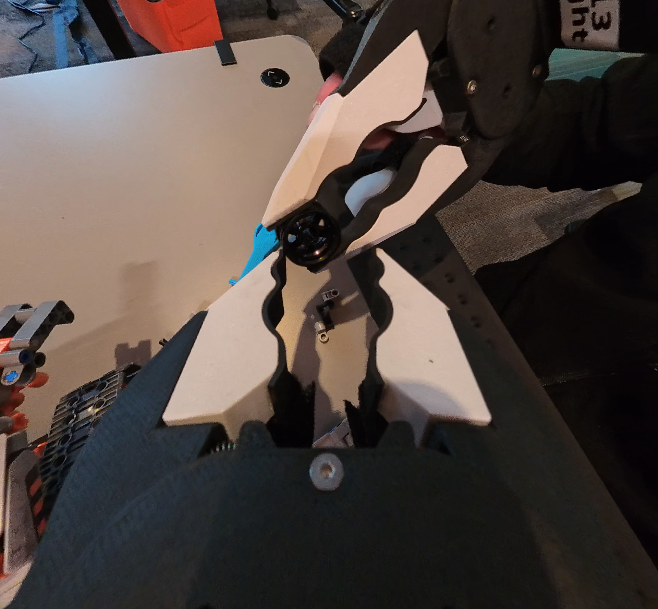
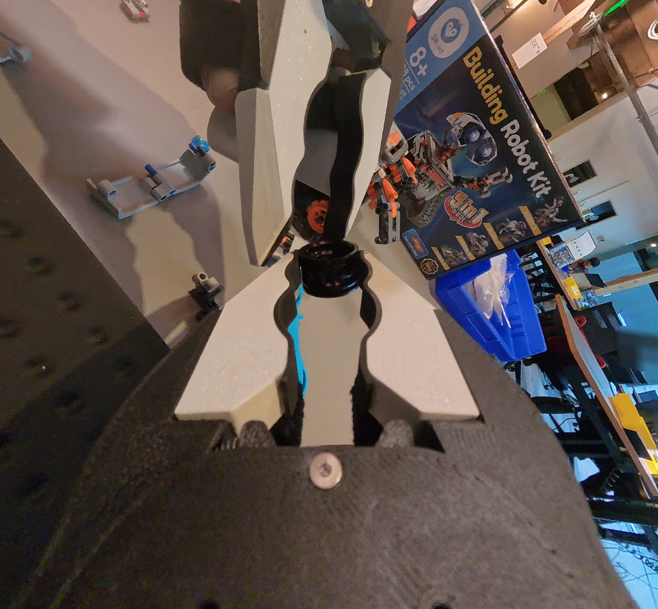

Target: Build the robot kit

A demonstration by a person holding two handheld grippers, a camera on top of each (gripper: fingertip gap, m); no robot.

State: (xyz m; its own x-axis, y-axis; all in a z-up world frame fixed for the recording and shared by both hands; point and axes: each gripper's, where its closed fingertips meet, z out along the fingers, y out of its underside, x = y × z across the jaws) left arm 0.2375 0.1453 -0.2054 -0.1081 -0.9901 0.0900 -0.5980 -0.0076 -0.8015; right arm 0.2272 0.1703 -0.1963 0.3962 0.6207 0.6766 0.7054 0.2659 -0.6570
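At the far left, a grey and orange brick-built model (image 1: 21,360) is sitting on the white table (image 1: 142,165). Further right, the left gripper (image 1: 329,264) is hovering with its fingers spread apart, holding nothing, above small grey and black connector pieces (image 1: 325,314). Just beyond its tips, the right gripper (image 2: 329,271) is pinching a black toy wheel rim (image 2: 327,273) above the table, with a blue plastic tool (image 1: 260,250) lying beneath it.
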